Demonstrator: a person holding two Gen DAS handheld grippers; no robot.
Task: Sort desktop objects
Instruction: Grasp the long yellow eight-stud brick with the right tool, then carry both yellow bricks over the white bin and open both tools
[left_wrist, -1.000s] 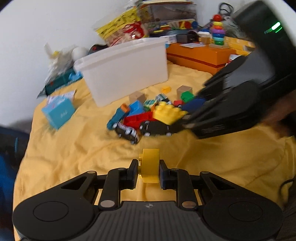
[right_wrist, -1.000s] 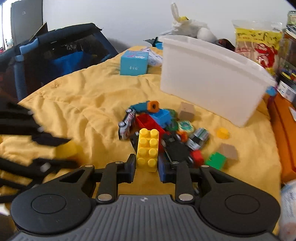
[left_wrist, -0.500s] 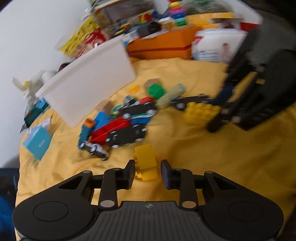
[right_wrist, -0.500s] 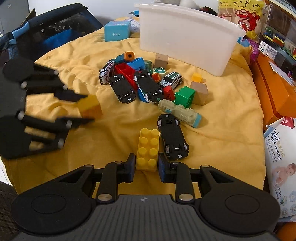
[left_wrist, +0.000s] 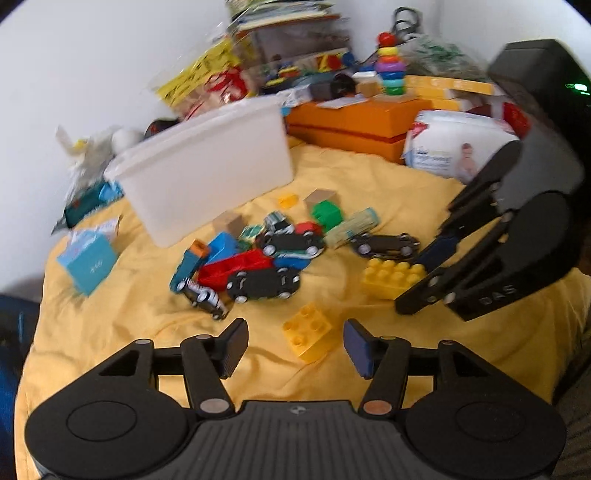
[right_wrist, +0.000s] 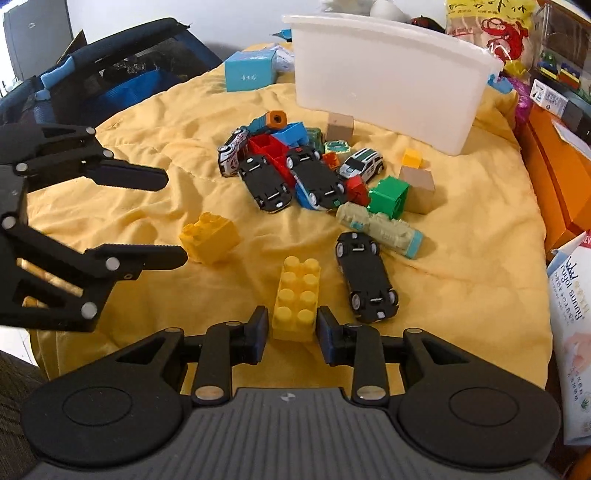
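My left gripper (left_wrist: 295, 343) stands open, and a small yellow brick (left_wrist: 308, 336) lies loose on the yellow cloth (left_wrist: 110, 332) between its fingers. In the right wrist view that brick (right_wrist: 208, 236) sits just off the left gripper's (right_wrist: 173, 218) spread tips. My right gripper (right_wrist: 291, 325) is shut on a long yellow brick (right_wrist: 297, 291), held low at the cloth. The left wrist view shows the right gripper (left_wrist: 417, 273) with that brick (left_wrist: 388, 277). Toy cars (right_wrist: 264, 182) and blocks lie in a pile beyond. A white bin (right_wrist: 388, 81) stands behind them.
One black toy car (right_wrist: 365, 277) lies upside down right of the long brick. A teal box (right_wrist: 249, 70) sits left of the bin. An orange box (left_wrist: 351, 118) and a wipes pack (right_wrist: 569, 314) line the right edge. A dark blue frame (right_wrist: 110, 70) stands far left.
My left gripper has opened and set the small yellow brick down on the cloth. My right gripper carried the long yellow brick out of the pile, toward the near edge.
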